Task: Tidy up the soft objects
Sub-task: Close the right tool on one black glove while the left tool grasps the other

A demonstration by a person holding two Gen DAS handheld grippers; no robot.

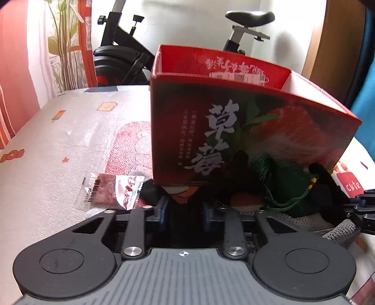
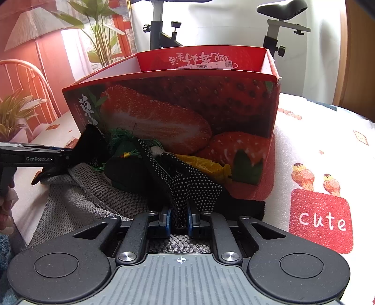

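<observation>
Exercise bike (image 1: 131, 54) behind the bed, black saddle (image 1: 249, 16) up right, knob clamps on the frame. Orange-and-white curtain (image 1: 21, 70) printed with a leafy plant (image 1: 63, 47) at left. Bed cover (image 1: 70, 131) pale, small orange motifs, red "cute" patch (image 2: 321, 218) with two little figures above it. Wooden door edge (image 1: 332, 42) far right. Blue fabric (image 1: 365, 117) beside it.
</observation>
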